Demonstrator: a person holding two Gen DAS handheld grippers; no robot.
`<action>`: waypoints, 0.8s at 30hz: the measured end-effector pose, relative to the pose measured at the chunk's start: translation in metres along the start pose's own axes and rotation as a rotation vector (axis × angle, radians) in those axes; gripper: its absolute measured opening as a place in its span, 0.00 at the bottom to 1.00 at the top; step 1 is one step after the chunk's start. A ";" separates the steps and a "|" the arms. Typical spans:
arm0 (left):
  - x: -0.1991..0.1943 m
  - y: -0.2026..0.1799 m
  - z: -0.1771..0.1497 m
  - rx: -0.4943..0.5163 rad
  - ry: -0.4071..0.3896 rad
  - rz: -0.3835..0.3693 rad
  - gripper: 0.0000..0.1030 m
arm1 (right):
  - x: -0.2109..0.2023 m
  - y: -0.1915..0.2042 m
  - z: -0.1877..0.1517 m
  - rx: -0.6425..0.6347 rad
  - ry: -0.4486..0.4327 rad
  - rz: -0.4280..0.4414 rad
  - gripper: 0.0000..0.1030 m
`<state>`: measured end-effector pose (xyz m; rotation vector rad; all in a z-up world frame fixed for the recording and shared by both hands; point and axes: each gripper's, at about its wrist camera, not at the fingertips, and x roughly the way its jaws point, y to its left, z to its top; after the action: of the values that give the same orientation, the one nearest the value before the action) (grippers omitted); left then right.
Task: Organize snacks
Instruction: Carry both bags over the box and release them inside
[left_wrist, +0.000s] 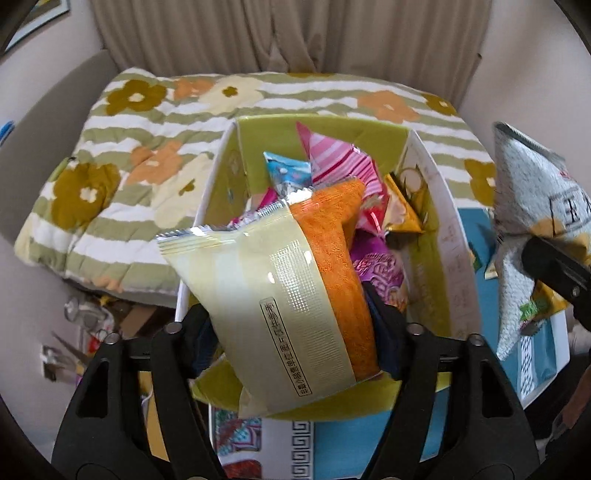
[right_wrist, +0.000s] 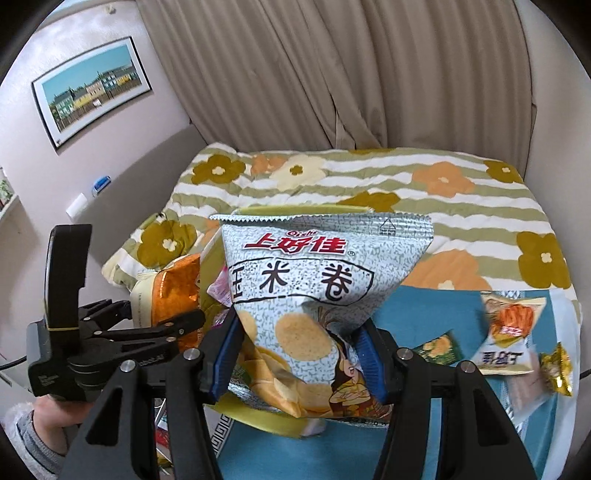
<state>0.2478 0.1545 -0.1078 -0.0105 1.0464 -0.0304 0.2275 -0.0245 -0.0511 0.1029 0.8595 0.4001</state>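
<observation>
My left gripper (left_wrist: 295, 328) is shut on a cream and orange snack packet (left_wrist: 280, 295) and holds it over the green-lined box (left_wrist: 428, 258), which holds several packets, pink, blue and gold. My right gripper (right_wrist: 299, 354) is shut on a grey Oishi corn-roll chip bag (right_wrist: 314, 280), held upright just right of the box; the bag also shows in the left wrist view (left_wrist: 532, 221). The left gripper with its packet shows at the left of the right wrist view (right_wrist: 155, 325).
The box stands on a blue lid or tray (right_wrist: 424, 314) lying on a flower-striped quilt (right_wrist: 369, 184). Loose packets (right_wrist: 509, 332) lie on the tray at right. Curtains hang behind. Clutter sits on the floor at left (left_wrist: 85, 332).
</observation>
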 end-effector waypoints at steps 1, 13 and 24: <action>0.003 0.001 -0.001 0.009 -0.003 0.007 0.92 | 0.004 0.003 0.000 0.003 0.008 -0.007 0.52; -0.001 0.043 -0.020 -0.057 -0.020 -0.110 0.99 | 0.034 0.016 -0.003 0.036 0.080 -0.063 0.52; -0.009 0.049 -0.020 -0.049 -0.032 -0.102 0.99 | 0.057 0.028 -0.007 0.019 0.099 -0.077 0.95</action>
<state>0.2267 0.2037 -0.1114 -0.1085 1.0133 -0.0965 0.2467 0.0226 -0.0896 0.0681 0.9621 0.3266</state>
